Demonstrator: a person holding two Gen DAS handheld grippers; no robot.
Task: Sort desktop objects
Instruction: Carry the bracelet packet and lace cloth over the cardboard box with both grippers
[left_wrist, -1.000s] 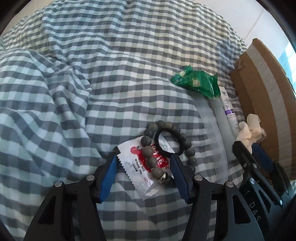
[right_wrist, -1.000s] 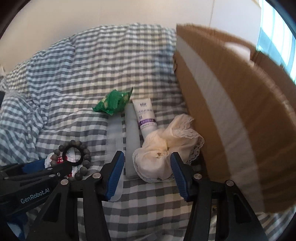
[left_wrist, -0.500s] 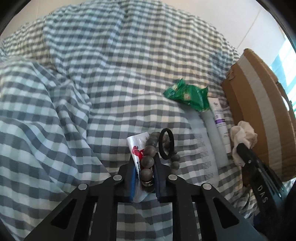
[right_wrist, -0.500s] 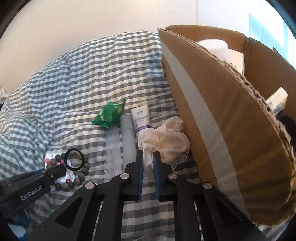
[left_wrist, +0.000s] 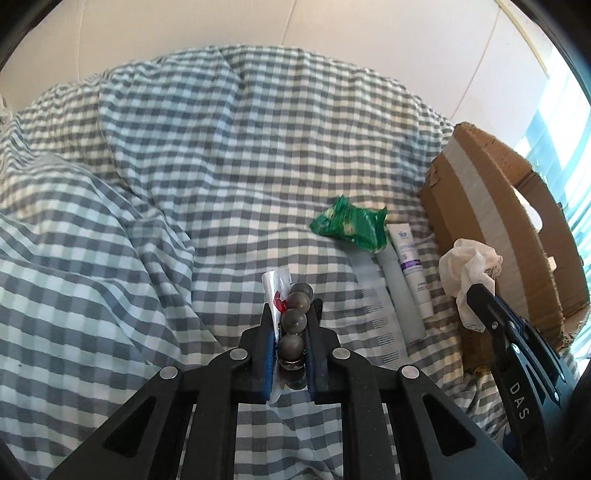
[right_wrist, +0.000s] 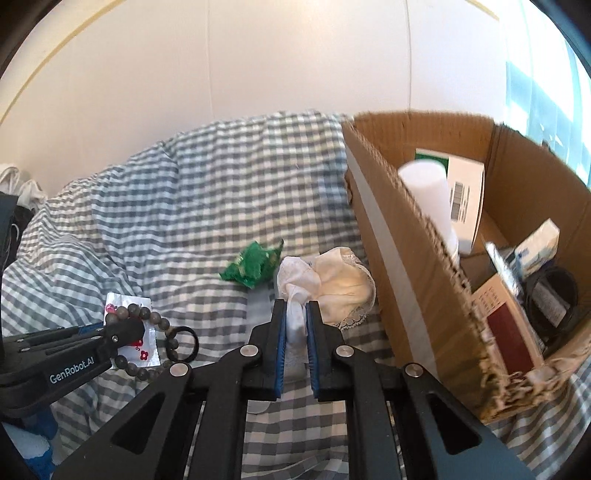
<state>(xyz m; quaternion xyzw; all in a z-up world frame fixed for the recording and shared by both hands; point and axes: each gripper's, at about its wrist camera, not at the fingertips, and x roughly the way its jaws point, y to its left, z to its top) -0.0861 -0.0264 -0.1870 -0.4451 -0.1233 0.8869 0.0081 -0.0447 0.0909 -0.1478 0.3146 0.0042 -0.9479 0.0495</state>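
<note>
Left gripper (left_wrist: 290, 325): black plastic frame, lower centre of the left wrist view; triangular cut-outs in its arms.
Left fingers (left_wrist: 266, 354): blue rubber pads inside.
Left screws: four round silver heads across the linkage.
Left marking: white "GenRobot.AI", lower left of the right wrist view.
Right gripper (right_wrist: 296, 325): matching black frame, blue pads, silver screws.
Right marking: white "DAS", lower right of the left wrist view.

My blue rubbery left pads (left_wrist: 268, 354) are on matt grey stone-like beads (left_wrist: 294, 320) plus a glossy white-and-red plastic sachet (left_wrist: 274, 291). On the right, soft cream lace-edged cloth (right_wrist: 325, 284). Underneath is a rumpled grey-white checked cotton cover (left_wrist: 184, 184). There's also a rough corrugated brown cardboard box (right_wrist: 417, 266), a shiny crinkly green foil packet (left_wrist: 351, 223) and a smooth white plastic tube (left_wrist: 408, 254).
</note>
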